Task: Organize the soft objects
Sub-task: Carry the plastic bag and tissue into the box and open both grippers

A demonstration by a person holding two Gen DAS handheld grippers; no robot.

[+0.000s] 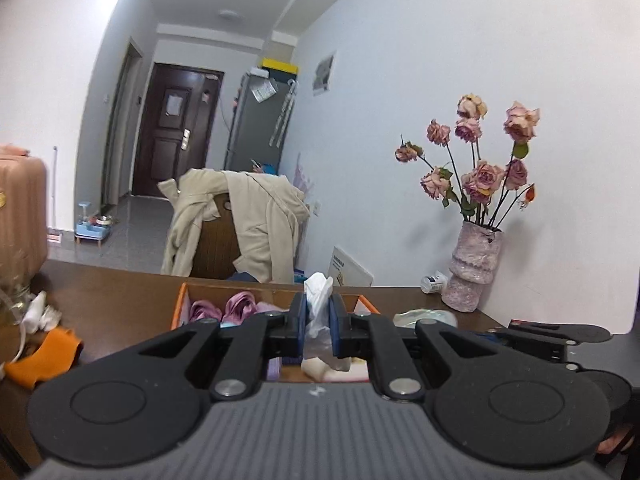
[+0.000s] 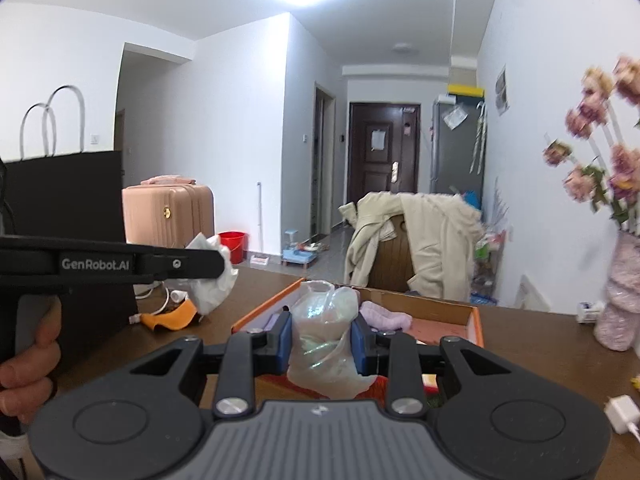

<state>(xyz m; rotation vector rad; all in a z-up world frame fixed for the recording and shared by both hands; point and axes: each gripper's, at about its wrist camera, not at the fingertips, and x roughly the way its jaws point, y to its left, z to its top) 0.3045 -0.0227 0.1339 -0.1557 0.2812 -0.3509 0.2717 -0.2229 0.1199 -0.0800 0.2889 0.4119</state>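
Observation:
An orange-rimmed cardboard box [image 1: 178, 306] sits on the brown table, holding pink folded cloths [image 1: 240, 306]; it also shows in the right wrist view [image 2: 474, 322] with a pink cloth [image 2: 386, 316] inside. My left gripper [image 1: 318, 312] is shut on a white crumpled plastic bag [image 1: 318, 294] and holds it above the box. It shows from the side in the right wrist view [image 2: 218, 262], with the white bag [image 2: 214, 288] hanging from it. My right gripper [image 2: 322, 340] is shut on a clear bulging plastic bag [image 2: 324, 332] above the box's near edge.
An orange cloth [image 1: 44, 360] and white cable lie at the table's left. A pink vase of dried roses [image 1: 474, 270] stands at the right by the wall. A black paper bag [image 2: 68, 216] stands at the left. A white charger [image 2: 622, 414] lies at the near right.

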